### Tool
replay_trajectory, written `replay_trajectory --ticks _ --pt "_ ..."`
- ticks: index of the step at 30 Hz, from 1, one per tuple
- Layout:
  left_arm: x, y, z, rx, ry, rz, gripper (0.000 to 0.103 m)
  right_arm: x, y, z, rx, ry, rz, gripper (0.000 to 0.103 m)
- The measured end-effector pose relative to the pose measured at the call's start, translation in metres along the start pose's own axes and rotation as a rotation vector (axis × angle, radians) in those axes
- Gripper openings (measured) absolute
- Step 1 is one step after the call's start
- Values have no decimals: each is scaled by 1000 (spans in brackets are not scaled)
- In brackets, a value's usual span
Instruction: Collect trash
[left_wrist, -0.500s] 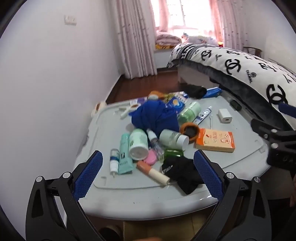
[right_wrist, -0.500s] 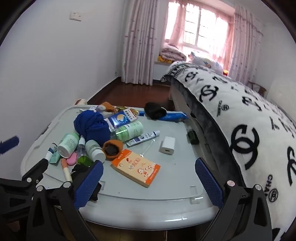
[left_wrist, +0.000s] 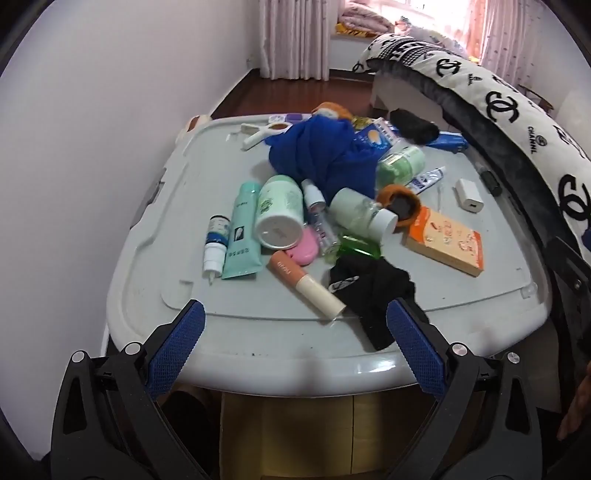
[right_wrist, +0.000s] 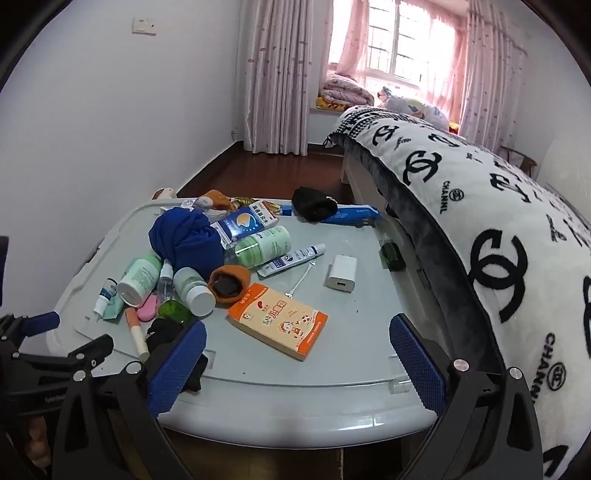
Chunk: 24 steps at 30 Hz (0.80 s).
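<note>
Both the left gripper and right gripper have jaws spread wide, holding nothing. On the grey plastic table, crumpled black cloth lies nearest; the flat orange cardboard box at twelve o'clock from the right gripper; the bunched blue cloth farther back.

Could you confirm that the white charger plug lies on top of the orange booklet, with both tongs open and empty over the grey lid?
Not quite. In the right wrist view the white charger plug lies on the bare grey lid, apart from the orange booklet, not on top of it. The rest holds: the left tongs and right tongs are both open and empty.
</note>
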<state>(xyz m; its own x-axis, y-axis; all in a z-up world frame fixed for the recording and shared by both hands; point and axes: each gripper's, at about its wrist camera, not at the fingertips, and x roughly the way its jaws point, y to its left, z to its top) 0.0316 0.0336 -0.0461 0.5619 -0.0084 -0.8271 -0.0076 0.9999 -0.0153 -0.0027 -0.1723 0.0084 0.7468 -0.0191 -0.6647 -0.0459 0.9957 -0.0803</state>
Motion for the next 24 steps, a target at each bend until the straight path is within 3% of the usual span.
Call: replay_trajectory --ticks 9,24 --pt "-6 -9 1 64 -41 62 96 -1 2 1 -26 -12 4 98" --pt "-7 -10 2 57 -47 66 96 -1 2 0 -19 -16 9 98"
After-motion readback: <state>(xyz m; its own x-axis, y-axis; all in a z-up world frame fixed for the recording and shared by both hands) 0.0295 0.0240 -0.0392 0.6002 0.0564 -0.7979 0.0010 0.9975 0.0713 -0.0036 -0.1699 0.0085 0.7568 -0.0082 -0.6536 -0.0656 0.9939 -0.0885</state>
